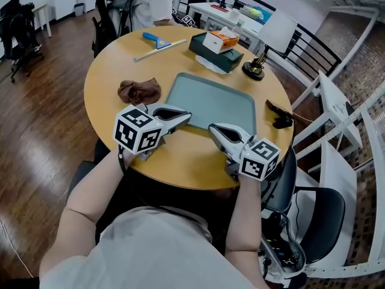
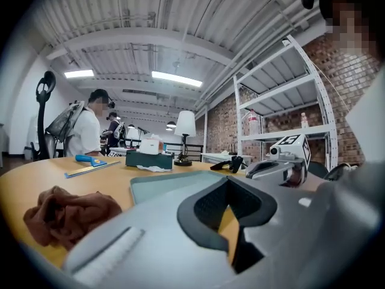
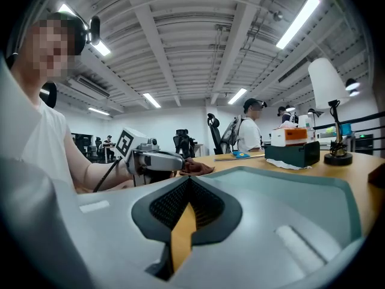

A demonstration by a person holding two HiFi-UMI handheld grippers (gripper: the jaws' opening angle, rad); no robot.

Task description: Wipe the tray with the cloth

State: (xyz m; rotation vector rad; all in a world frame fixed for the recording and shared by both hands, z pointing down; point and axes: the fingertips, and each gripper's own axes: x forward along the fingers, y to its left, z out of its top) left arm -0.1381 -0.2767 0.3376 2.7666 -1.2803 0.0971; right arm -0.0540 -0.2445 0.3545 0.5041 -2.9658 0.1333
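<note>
Both handheld grippers rest on the round wooden table [image 1: 180,164] by its near edge, their tips pointing inward at each other. The left gripper [image 1: 185,118] has its jaws drawn together, with only a thin wedge of tabletop showing between the dark pads and nothing held. Its tip lies at the near left corner of the tray. The right gripper [image 1: 214,127] is closed and empty in the same way, its tip at the tray's near rim. Whether either tip touches the rim cannot be told. Each gripper carries a cube faced with black-and-white square markers.

The grey-green tray [image 1: 210,98] lies flat at the middle of the table. The brown cloth [image 1: 139,91] sits crumpled on the wood just beside the tray's left side, toward the table's left edge and apart from both grippers.

Toward the far edge stands a dark green box [image 1: 212,56] with a white-and-orange carton [image 1: 221,41] on top, its print too small to read. A blue-handled tool [image 1: 155,38] lies to the left of them, and a lamp base [image 1: 254,70] stands to their right. A small black object [image 1: 281,121] sits at the right edge. A person in a white shirt [image 1: 151,3] sits beyond the table
</note>
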